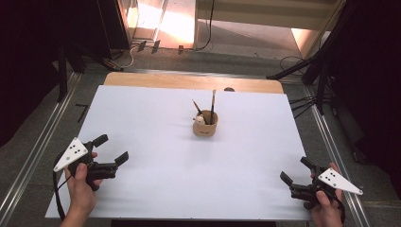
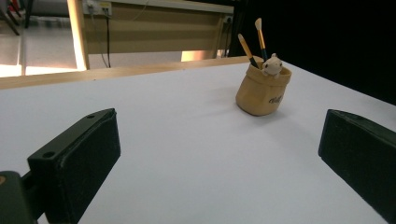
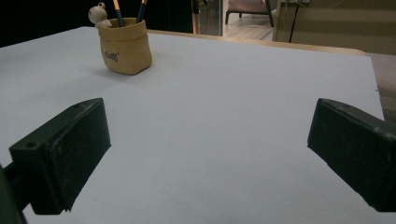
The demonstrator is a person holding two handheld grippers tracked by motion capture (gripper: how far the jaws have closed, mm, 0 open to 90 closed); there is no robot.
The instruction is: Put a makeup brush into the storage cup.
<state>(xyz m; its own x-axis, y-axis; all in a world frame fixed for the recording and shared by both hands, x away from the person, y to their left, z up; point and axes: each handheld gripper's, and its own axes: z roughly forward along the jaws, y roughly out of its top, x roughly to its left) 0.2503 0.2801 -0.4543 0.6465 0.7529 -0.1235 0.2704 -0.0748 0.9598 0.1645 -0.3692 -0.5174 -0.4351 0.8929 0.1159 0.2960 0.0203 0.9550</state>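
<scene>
Over on the left, the left gripper (image 1: 112, 147), black with a grey three-cornered plate on top, sits low near the front left corner of the white-covered table (image 1: 156, 142), jaws spread wide with nothing between them. The table's left edge lies just outside that hand, and ahead of the jaws there is a broad bare stretch of white surface running up to the far wooden edge strip (image 1: 189, 81).

Moving to the middle: the tan, sack-shaped fabric pot (image 1: 205, 126) stands upright, well ahead of both grippers and roughly midway between them, toward the far side. Out of its mouth rise two slim brushes with yellow-and-black handles (image 1: 212, 105), leaning apart, and a small cream figurine (image 1: 200, 119) peeks over the rim on the side nearer the left gripper. In the left gripper view the pot (image 2: 262, 89) sits ahead and to the right of centre; in the right gripper view it (image 3: 125, 45) sits ahead to the left.

On the right, the right gripper (image 1: 296, 171) hovers by the front right corner, jaws also wide and empty, table edge just beside it.
</scene>
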